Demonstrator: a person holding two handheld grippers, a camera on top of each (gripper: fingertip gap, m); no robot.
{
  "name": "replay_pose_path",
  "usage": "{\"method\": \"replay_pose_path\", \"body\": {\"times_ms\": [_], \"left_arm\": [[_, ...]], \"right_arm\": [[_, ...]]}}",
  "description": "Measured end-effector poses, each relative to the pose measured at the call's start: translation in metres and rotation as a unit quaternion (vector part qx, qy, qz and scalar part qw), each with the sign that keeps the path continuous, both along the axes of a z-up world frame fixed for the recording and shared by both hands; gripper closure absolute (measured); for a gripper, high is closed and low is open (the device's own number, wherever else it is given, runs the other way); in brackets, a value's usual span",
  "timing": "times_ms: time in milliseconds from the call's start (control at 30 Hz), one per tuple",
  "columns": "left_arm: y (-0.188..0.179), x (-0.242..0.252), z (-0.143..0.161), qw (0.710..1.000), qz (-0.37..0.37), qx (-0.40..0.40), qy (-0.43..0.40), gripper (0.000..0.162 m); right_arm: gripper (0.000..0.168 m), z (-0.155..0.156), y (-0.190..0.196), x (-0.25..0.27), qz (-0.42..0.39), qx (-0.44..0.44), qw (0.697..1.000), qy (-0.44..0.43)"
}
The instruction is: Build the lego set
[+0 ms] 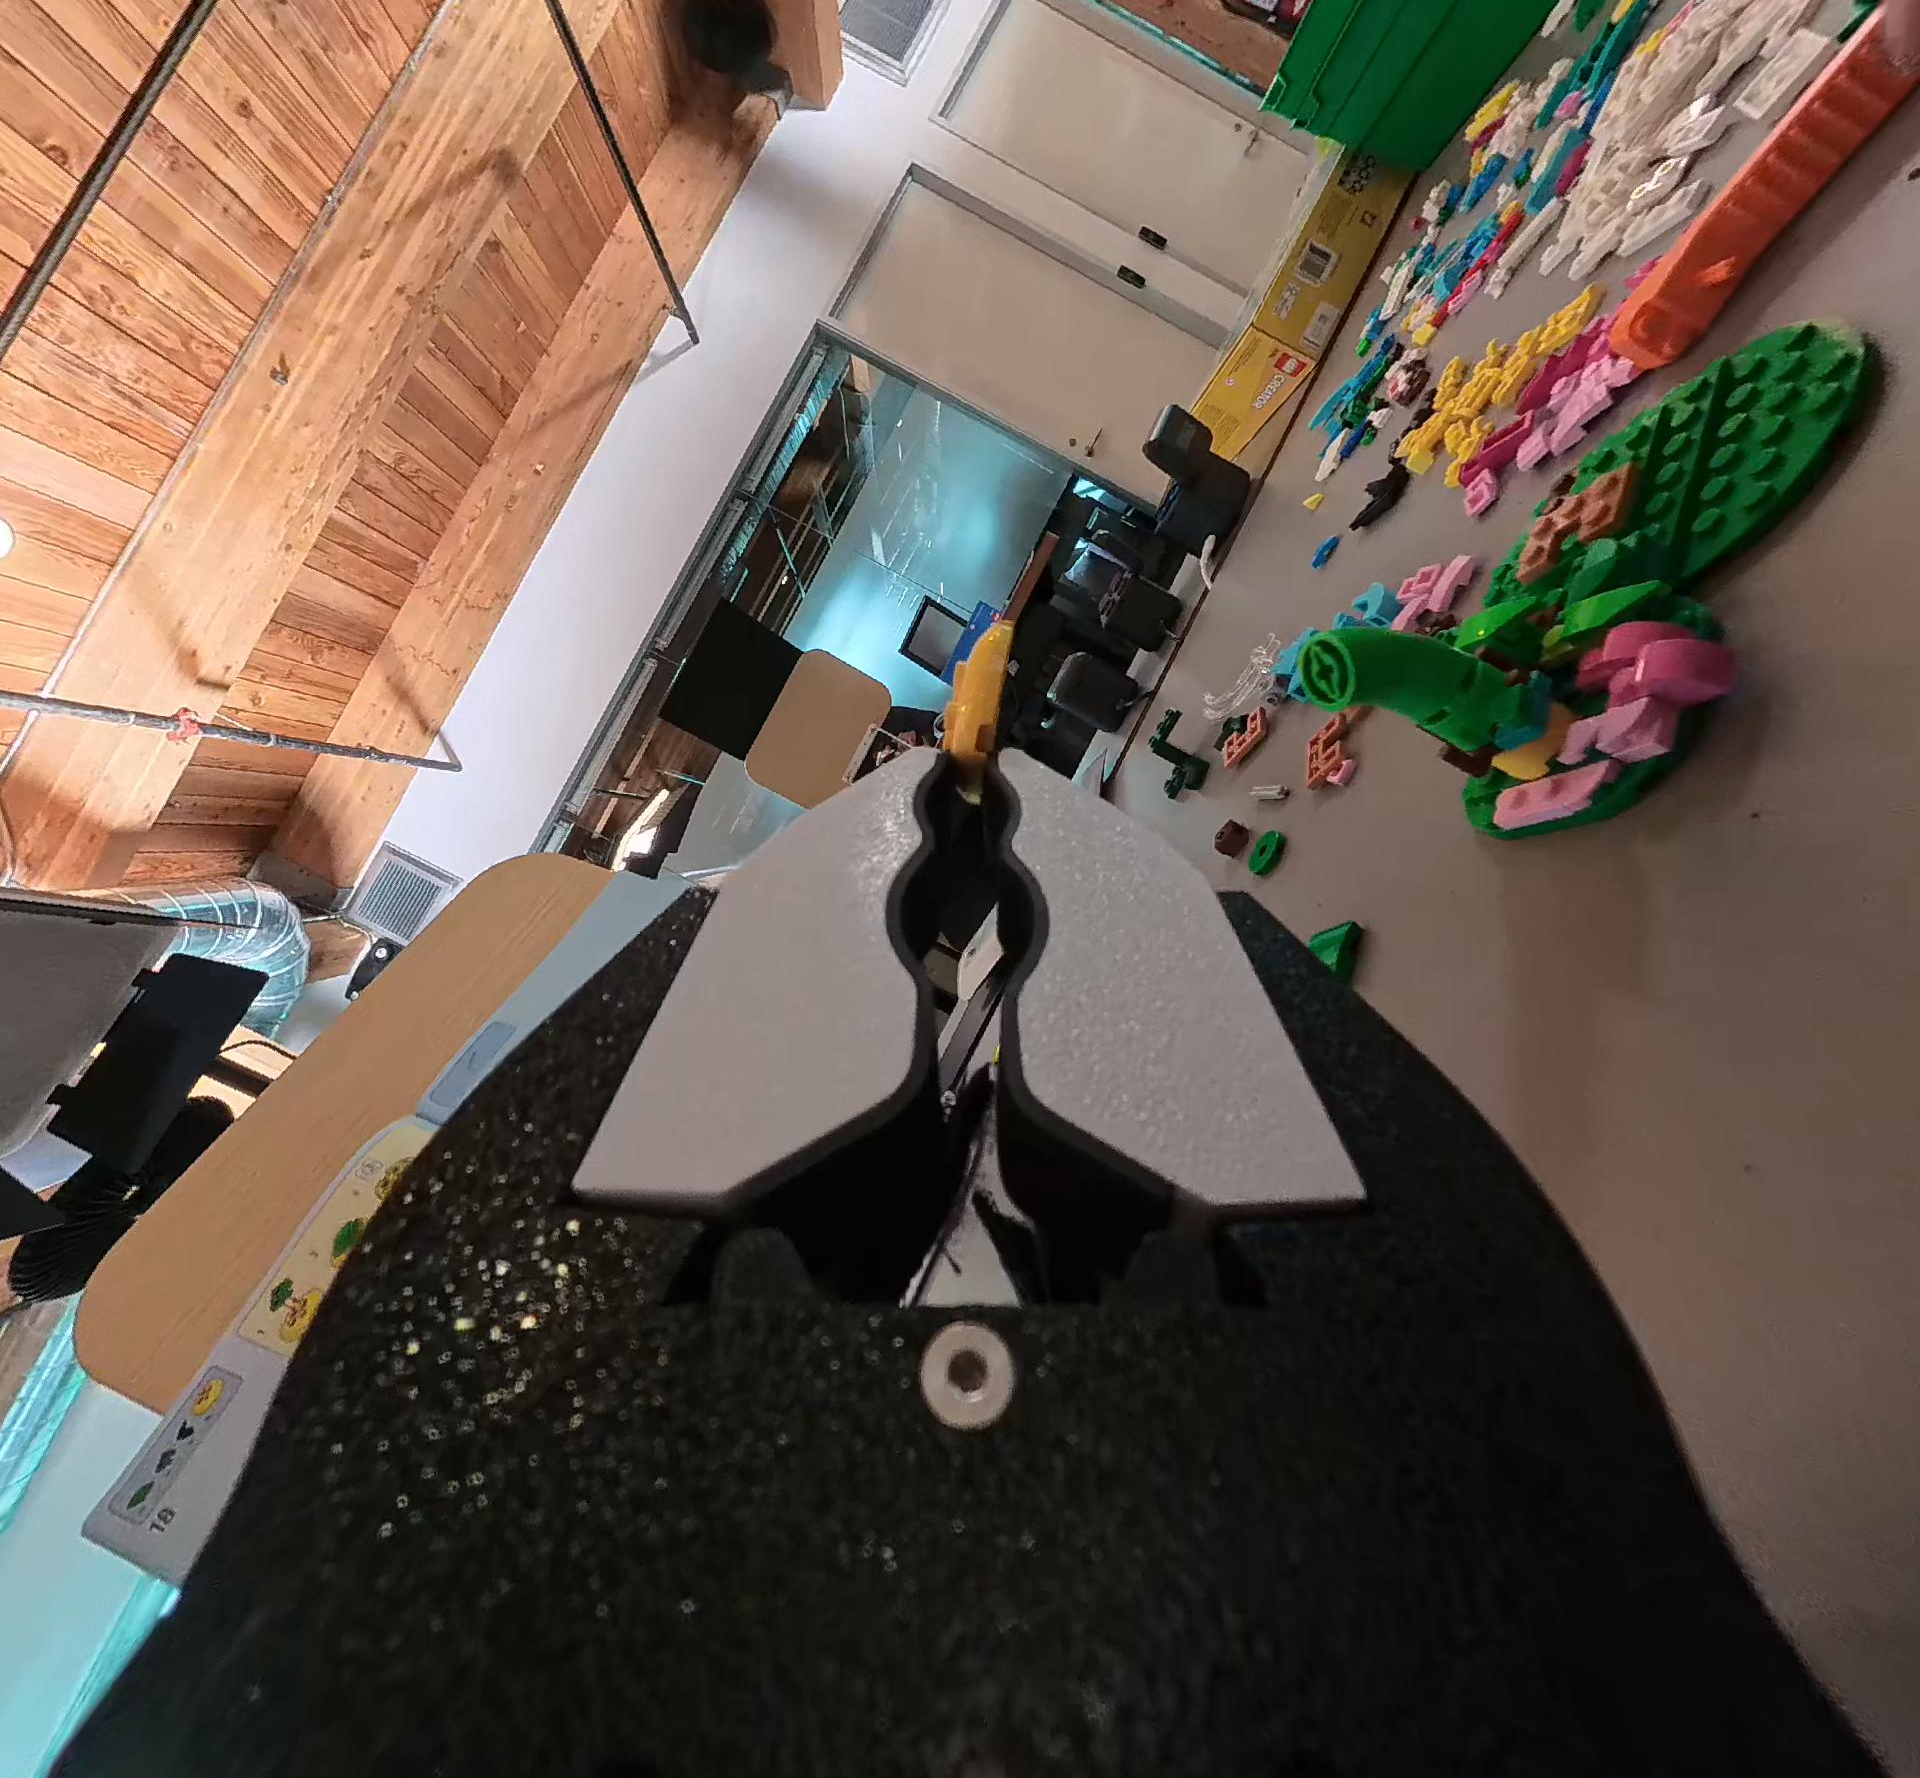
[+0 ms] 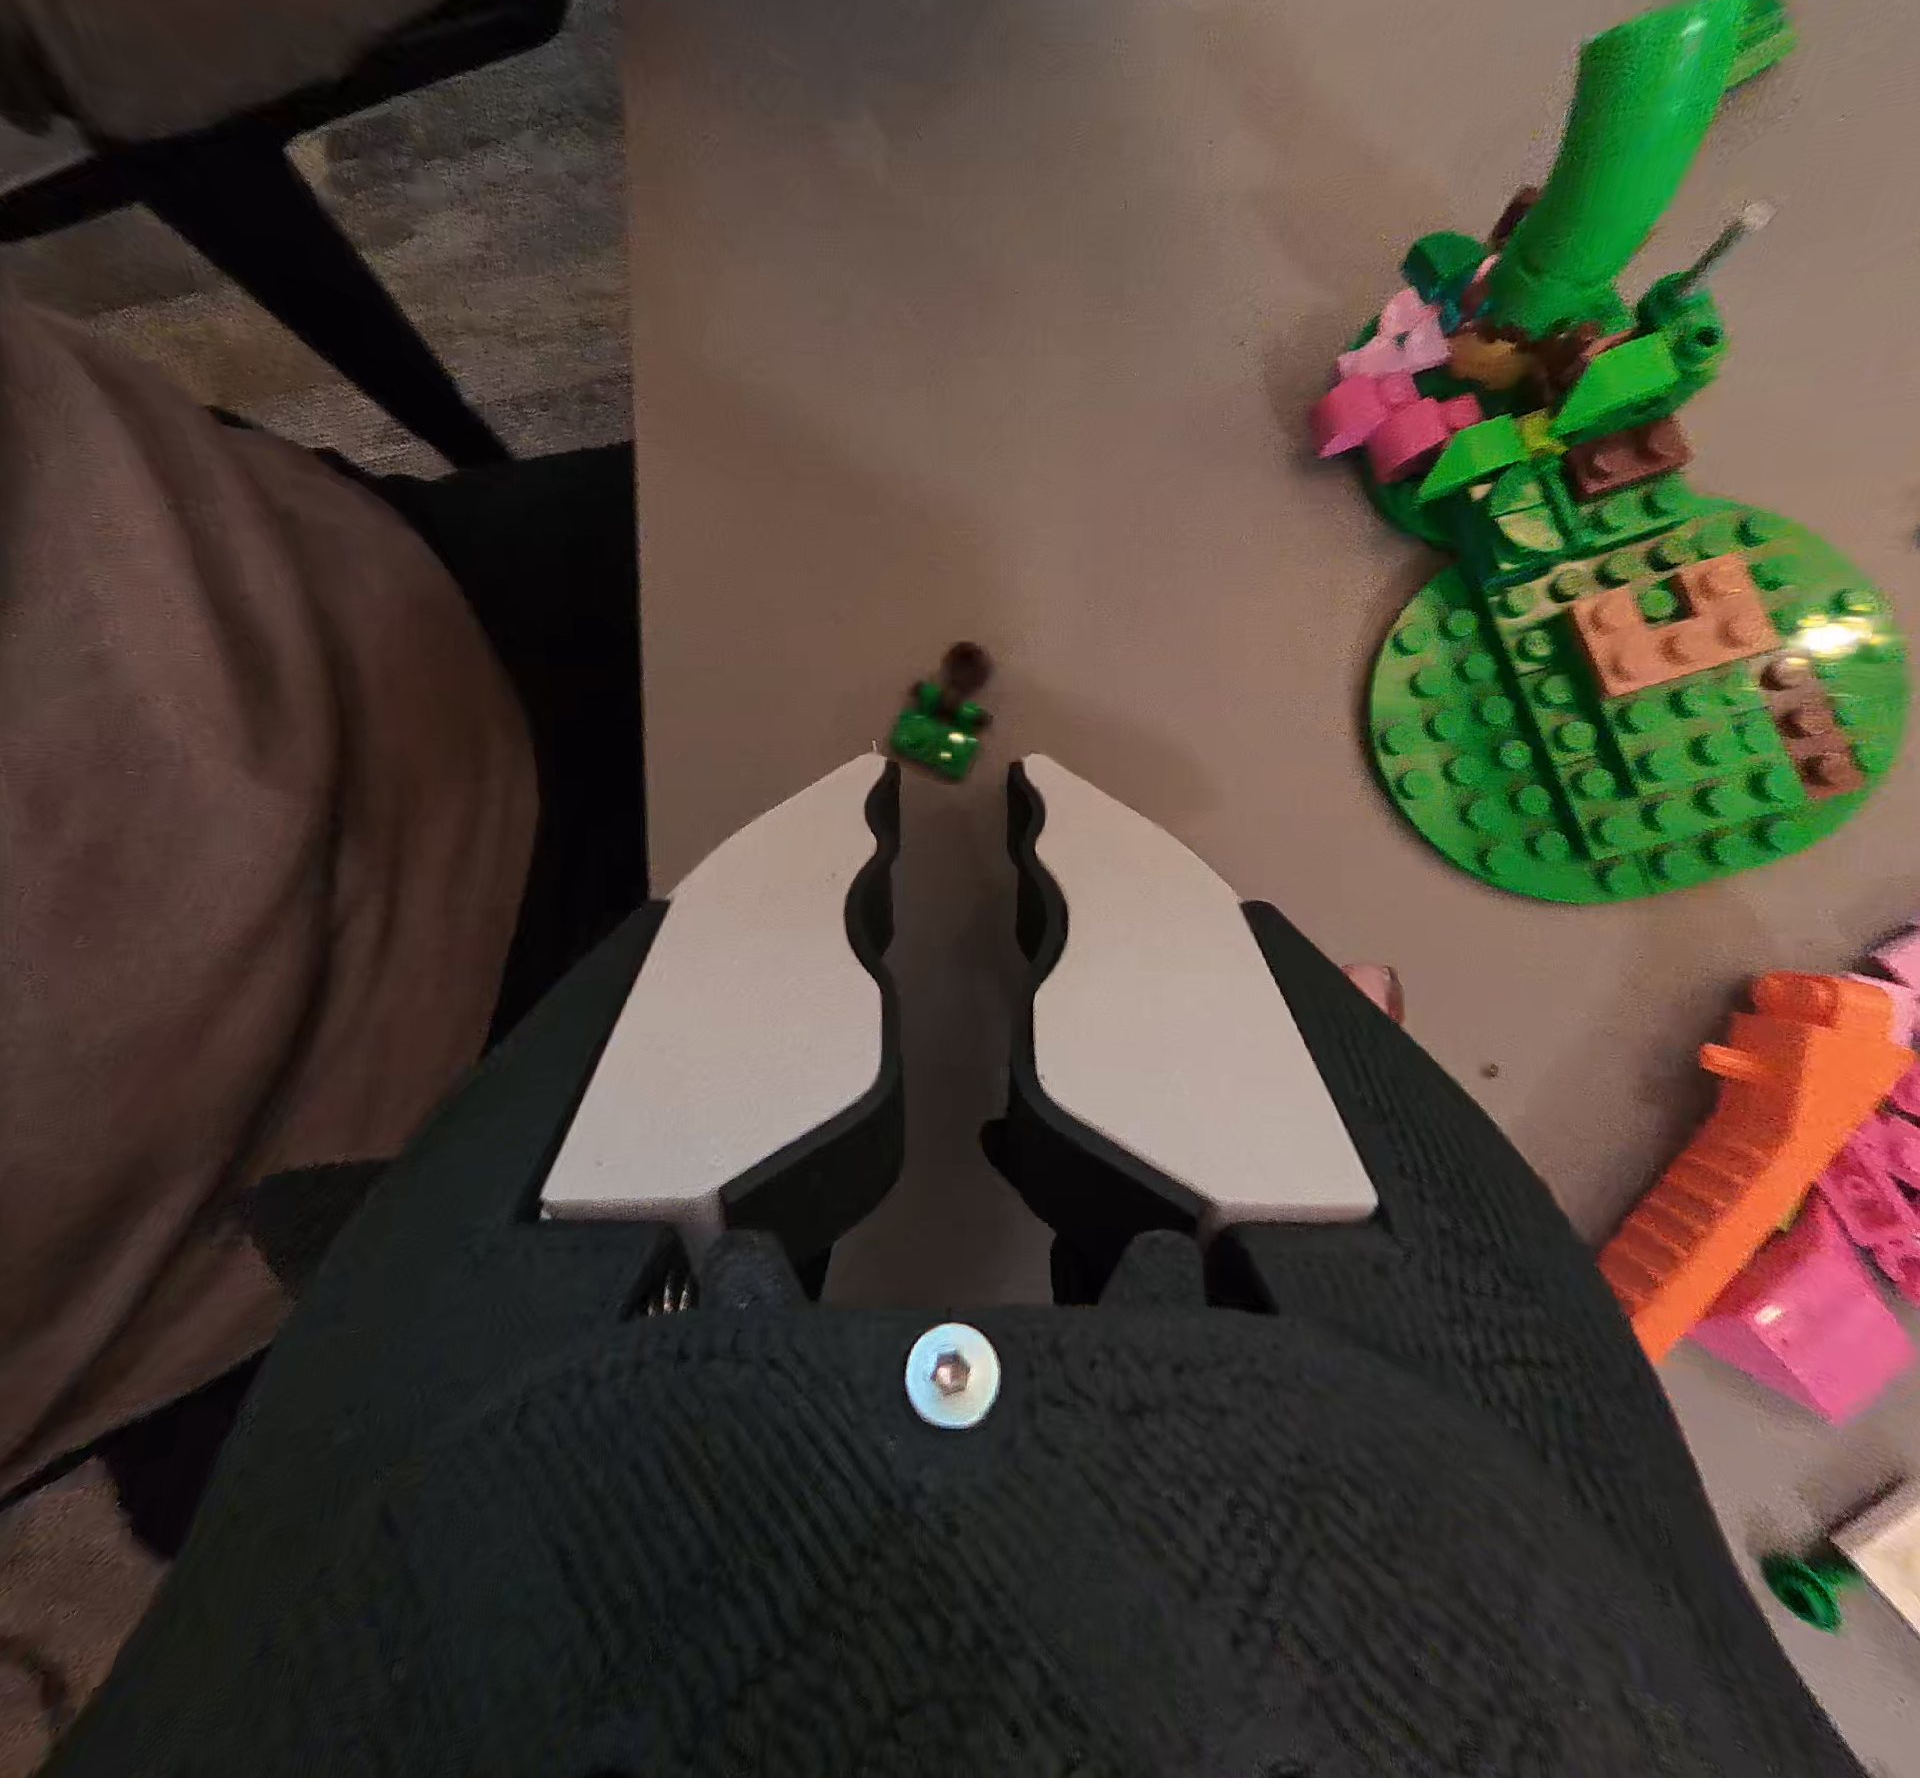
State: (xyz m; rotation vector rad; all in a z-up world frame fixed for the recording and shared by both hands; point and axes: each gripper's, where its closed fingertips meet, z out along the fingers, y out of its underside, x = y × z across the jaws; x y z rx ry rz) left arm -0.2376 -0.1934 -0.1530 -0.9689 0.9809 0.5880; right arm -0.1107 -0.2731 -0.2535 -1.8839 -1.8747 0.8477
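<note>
Yellow slender plastic piece (image 1: 979, 698) sits pinched in the left gripper (image 1: 971, 772), lifted clear of the table; the right gripper (image 2: 948, 764) gapes empty, small green studded brick (image 2: 938, 734) lying just ahead by the grey table's (image 2: 1039, 274) near edge.

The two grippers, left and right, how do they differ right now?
The left gripper is shut on a yellow piece; the right gripper is open and holds nothing. The left points out level across the room, beside the table; the right points down at the table, with a small green piece just past its tips. Both have grey fingers on black bodies.
</note>
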Motion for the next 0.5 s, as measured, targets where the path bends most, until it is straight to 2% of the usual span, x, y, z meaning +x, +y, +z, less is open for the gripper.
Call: {"method": "replay_pose_path", "body": {"times_ms": [33, 167, 267, 400, 500], "left_arm": [[0.000, 0.001, -0.001, 1.000, 0.000, 0.001, 0.004, 0.157], [0.000, 0.002, -0.001, 1.000, -0.002, 0.001, 0.006, 0.157], [0.000, 0.001, -0.001, 1.000, -0.002, -0.001, 0.004, 0.157], [0.000, 0.002, -0.002, 1.000, -0.003, -0.001, 0.006, 0.154], [0.000, 0.002, -0.002, 1.000, -0.004, -0.001, 0.007, 0.157]], "right_arm": [[0.150, 0.001, 0.004, 0.000, -0.011, 0.009, 1.000, 0.008], [0.150, -0.003, 0.002, 0.002, -0.021, -0.013, 1.000, 0.011], [0.161, -0.004, -0.013, -0.001, 0.008, -0.026, 1.000, 0.001], [0.163, -0.001, -0.039, -0.016, 0.066, -0.038, 0.997, 0.004], [0.153, 0.005, -0.023, -0.017, 0.079, 0.037, 0.996, 0.006]]}}
